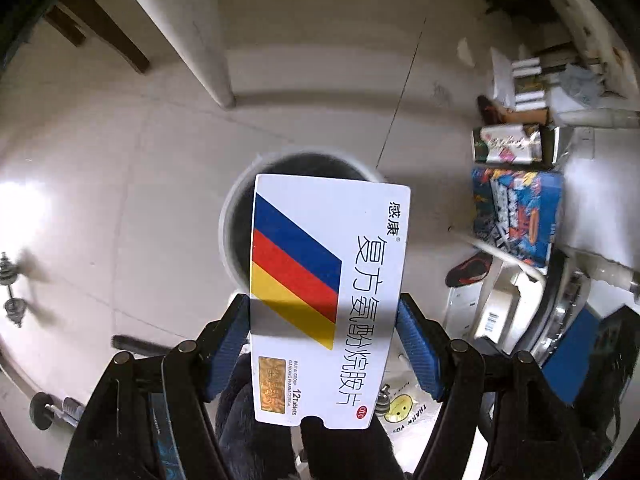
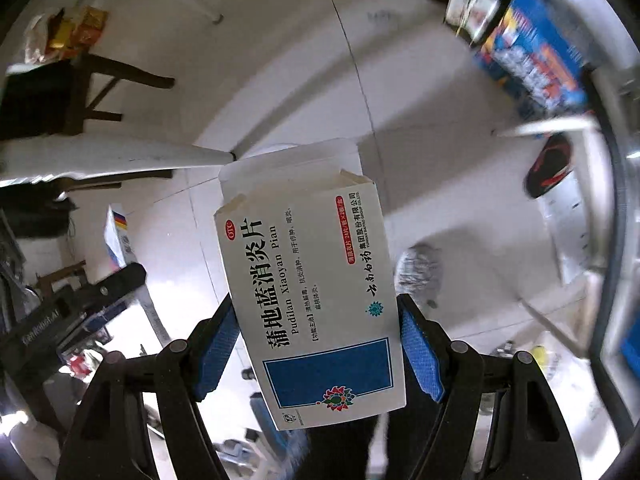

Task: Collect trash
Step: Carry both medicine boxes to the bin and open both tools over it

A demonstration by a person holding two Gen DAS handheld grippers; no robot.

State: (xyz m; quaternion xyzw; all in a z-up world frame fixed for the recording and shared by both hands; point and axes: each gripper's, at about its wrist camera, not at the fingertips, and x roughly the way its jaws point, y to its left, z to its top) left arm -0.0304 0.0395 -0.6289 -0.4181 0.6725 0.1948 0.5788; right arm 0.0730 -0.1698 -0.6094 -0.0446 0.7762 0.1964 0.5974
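Left gripper point(image 1: 323, 312) pinches a flat white medicine box point(image 1: 326, 292), striped blue, red and yellow, marked "12 Tablets" and "OTC", held over a round white bin point(image 1: 240, 216) on the floor. Right gripper point(image 2: 318, 316) pinches an open-flapped medicine carton point(image 2: 312, 292) printed "Pudilan Xiaoyan Pian"; a blurred, possibly foil object point(image 2: 420, 272) lies to its right.

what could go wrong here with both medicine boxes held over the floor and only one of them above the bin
1. The striped box in the left gripper overlaps only the near rim of the bin; released now, it could clip the rim and land on the floor.
2. In the right wrist view no bin shows beneath the blue box in the right gripper, so dropping it now would likely miss.
3. Its open flap could snag on the bin's edge.
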